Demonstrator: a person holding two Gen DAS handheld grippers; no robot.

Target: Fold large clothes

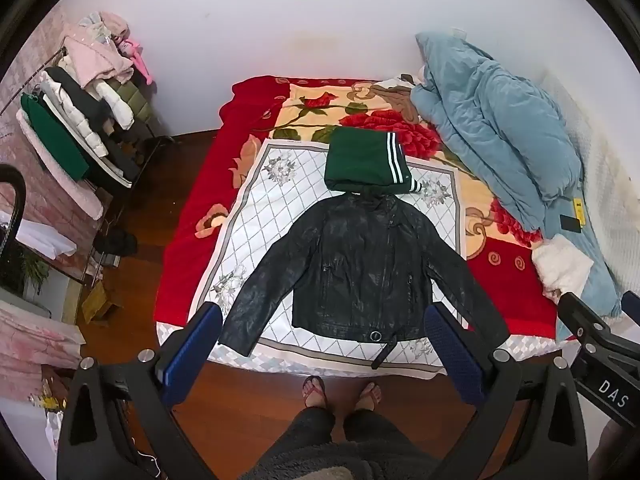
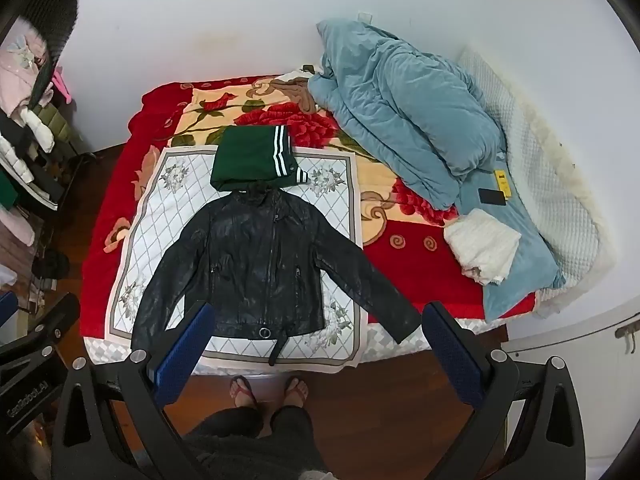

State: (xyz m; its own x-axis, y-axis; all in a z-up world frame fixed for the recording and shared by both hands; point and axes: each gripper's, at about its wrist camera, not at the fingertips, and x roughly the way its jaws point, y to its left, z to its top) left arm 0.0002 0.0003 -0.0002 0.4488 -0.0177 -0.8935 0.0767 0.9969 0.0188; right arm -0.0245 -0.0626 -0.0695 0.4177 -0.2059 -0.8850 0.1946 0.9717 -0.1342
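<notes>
A black leather jacket lies flat and face up on a white patterned cloth on the bed, sleeves spread out to both sides; it also shows in the right wrist view. A folded green garment with white stripes lies just beyond its collar, also in the right wrist view. My left gripper is open and empty, held high above the jacket's hem. My right gripper is open and empty, above the jacket's lower right side.
A red floral blanket covers the bed. A blue duvet, a white folded cloth and a phone lie at the right. A clothes rack stands left. The person's feet stand on the wooden floor.
</notes>
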